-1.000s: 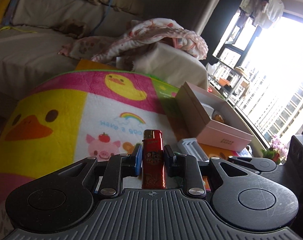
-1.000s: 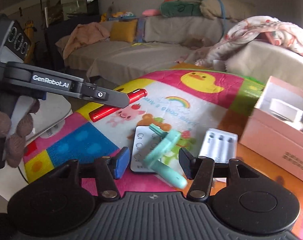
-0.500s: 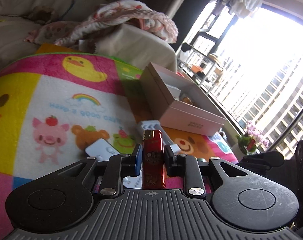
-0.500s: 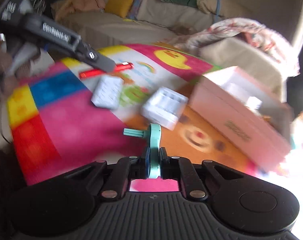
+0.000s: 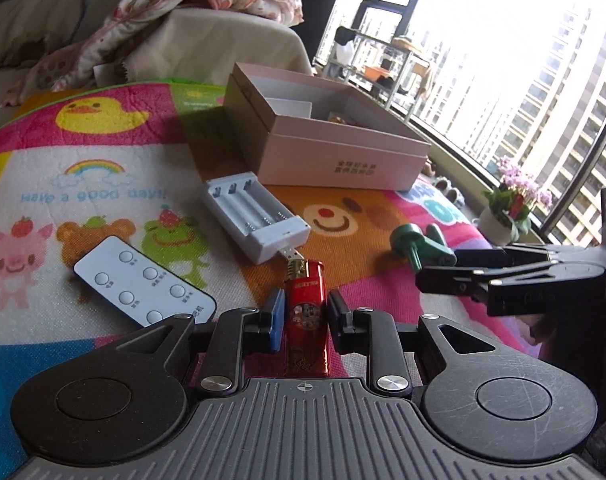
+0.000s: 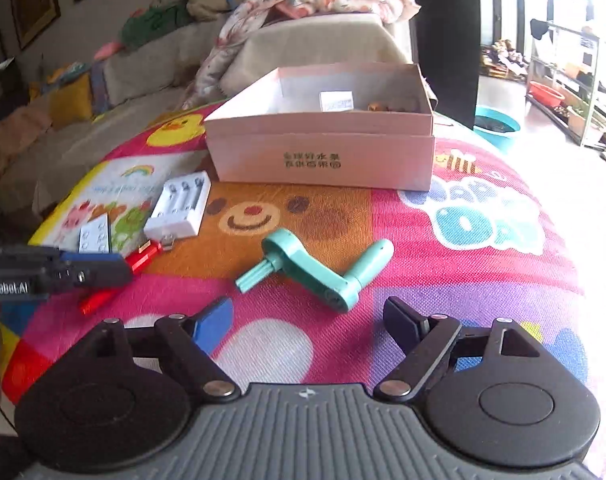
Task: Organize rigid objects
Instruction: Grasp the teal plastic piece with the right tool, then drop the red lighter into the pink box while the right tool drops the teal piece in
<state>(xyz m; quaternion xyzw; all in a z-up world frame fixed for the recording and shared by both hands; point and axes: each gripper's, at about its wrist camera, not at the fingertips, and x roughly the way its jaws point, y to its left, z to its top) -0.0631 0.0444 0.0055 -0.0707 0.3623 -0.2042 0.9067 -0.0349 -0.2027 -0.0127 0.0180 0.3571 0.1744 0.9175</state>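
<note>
My left gripper (image 5: 305,312) is shut on a red lighter (image 5: 306,320), held low over the colourful mat; it also shows in the right wrist view (image 6: 103,270) with the lighter (image 6: 143,258). My right gripper (image 6: 309,318) is open and empty, just behind a teal crank handle (image 6: 315,270) lying flat on the mat; the handle also shows in the left wrist view (image 5: 421,242). A pink open box (image 6: 323,156) stands beyond, holding a small white box (image 6: 335,101). A white battery charger (image 5: 255,216) and a white remote (image 5: 143,282) lie left of centre.
The cartoon-print mat (image 6: 463,216) covers a rounded surface that drops off at the right and near edges. A sofa with blankets (image 6: 315,8) stands behind. A window with a potted plant (image 5: 511,208) is at the right.
My right gripper has opened and let go of the teal crank handle, which now lies on the mat. My left gripper has swung right with the lighter still held.
</note>
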